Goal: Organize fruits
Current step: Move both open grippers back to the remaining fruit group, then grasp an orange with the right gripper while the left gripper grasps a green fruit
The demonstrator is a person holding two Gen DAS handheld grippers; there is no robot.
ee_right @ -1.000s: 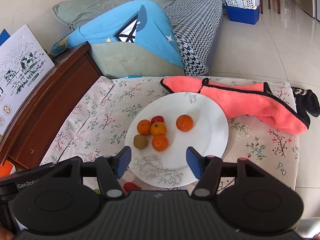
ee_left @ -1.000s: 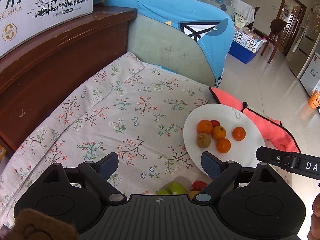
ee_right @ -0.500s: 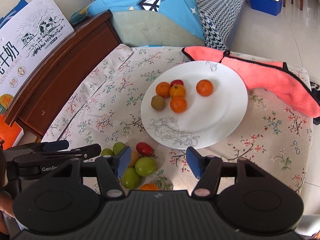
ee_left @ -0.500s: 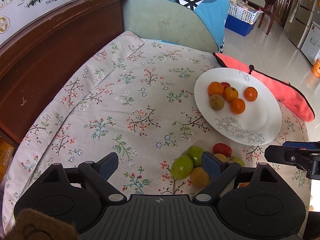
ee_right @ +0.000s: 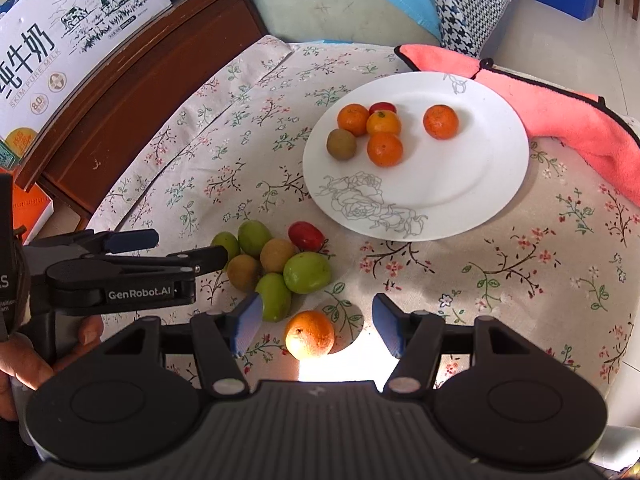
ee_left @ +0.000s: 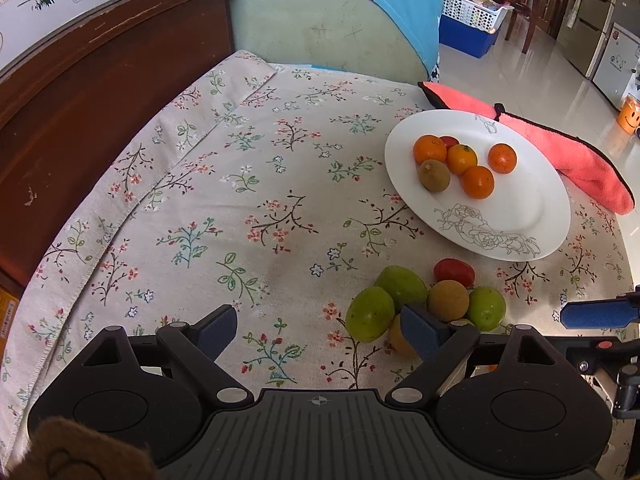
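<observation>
Left wrist view: left gripper (ee_left: 316, 332) spread wide over the floral cloth (ee_left: 240, 200), nothing between the blue pads. Loose fruit pile (ee_left: 424, 304) just beyond and beside the right-hand pad: smooth green round fruits, two dull brown ones, a glossy red tomato (ee_left: 454, 272). White plate (ee_left: 500, 216) farther up and to the right, glazed, with a line-drawn rose, carrying four oranges, a brown fruit and a red one. Pink fluffy towel (ee_left: 580, 160) against the plate's far rim. Pointing steeply down at the table.

Right wrist view: right gripper (ee_right: 316, 328) partly open, gripping nothing. Lone dimpled orange (ee_right: 309, 335) on the cloth between the two pads, touching neither. Pile (ee_right: 272, 264) just beyond the left-hand pad; plate (ee_right: 460, 200) farther off, upper right. Tilted steeply downward. Left gripper (ee_right: 140, 248) seen side-on at the left edge, its fingers level beside the pile, a hand (ee_right: 24, 364) on its grip.
</observation>
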